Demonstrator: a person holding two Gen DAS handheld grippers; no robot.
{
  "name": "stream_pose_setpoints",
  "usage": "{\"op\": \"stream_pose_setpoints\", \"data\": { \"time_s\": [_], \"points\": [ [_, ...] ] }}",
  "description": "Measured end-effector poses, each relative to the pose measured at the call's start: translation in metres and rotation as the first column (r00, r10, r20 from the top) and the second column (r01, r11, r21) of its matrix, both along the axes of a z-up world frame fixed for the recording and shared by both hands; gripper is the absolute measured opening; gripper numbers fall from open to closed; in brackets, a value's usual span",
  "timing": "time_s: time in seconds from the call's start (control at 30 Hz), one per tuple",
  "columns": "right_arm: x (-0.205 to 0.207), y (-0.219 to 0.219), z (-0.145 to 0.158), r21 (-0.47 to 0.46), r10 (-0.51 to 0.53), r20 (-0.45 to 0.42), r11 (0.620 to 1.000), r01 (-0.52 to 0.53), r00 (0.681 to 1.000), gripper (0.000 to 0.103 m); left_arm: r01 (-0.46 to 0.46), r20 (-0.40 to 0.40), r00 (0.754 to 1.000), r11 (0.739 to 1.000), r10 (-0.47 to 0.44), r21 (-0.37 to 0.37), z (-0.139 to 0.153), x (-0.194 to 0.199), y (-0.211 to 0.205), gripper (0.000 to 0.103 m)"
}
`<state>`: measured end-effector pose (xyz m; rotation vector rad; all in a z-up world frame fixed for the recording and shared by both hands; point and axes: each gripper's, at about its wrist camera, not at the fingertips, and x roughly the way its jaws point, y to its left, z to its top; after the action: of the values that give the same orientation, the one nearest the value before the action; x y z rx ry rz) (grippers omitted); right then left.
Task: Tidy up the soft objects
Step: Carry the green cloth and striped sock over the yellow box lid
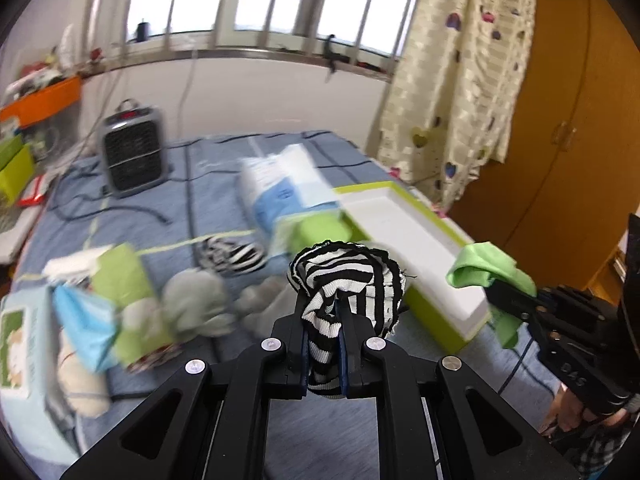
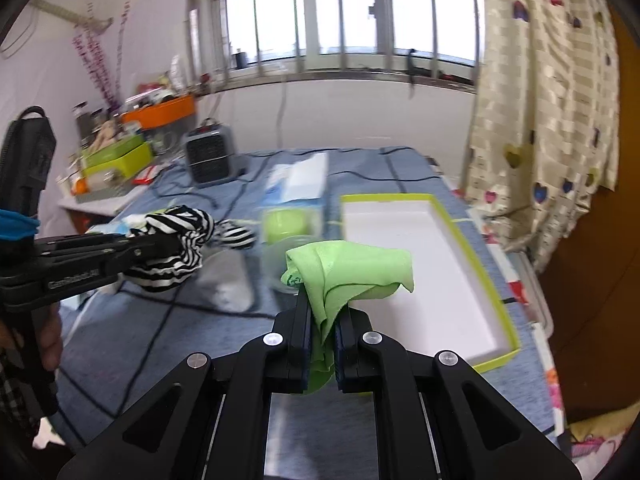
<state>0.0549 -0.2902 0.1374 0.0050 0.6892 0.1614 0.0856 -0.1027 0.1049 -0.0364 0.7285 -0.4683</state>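
Observation:
My left gripper (image 1: 325, 312) is shut on a black-and-white striped sock (image 1: 348, 276) and holds it above the blue bedspread; it also shows in the right wrist view (image 2: 176, 248). My right gripper (image 2: 323, 312) is shut on a bright green cloth (image 2: 352, 270), held just left of the white tray with a lime-green rim (image 2: 420, 248). The green cloth (image 1: 486, 268) hangs over the tray's near corner (image 1: 440, 276) in the left wrist view. A second striped sock (image 1: 230, 256) lies on the bed, with grey soft items (image 1: 196, 300) beside it.
A grey space heater (image 1: 134, 152) stands at the back of the bed with cables trailing. Tissue packs (image 1: 284, 188) and green-and-blue packages (image 1: 100, 308) lie around the bed. A cluttered side table (image 2: 108, 160) stands left; curtain and wooden wardrobe (image 1: 580, 120) stand right.

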Motion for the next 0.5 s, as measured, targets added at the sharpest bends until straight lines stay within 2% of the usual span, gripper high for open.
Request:
{"op": "stream_pose_setpoints", "data": {
  "time_s": [0.3, 0.5],
  "points": [
    [0.021, -0.048, -0.020, -0.015, -0.127, -0.055, 0.992, 0.127, 0.990, 0.009, 0.120, -0.015, 0.993, 0.993, -0.120, -0.011, 0.004, 0.028, -0.062, 0.010],
    [0.030, -0.060, -0.035, -0.042, -0.156, -0.088, 0.987, 0.153, 0.984, 0.009, 0.193, -0.048, 0.980, 0.981, -0.192, 0.008, -0.007, 0.045, -0.105, 0.010]
  ]
}}
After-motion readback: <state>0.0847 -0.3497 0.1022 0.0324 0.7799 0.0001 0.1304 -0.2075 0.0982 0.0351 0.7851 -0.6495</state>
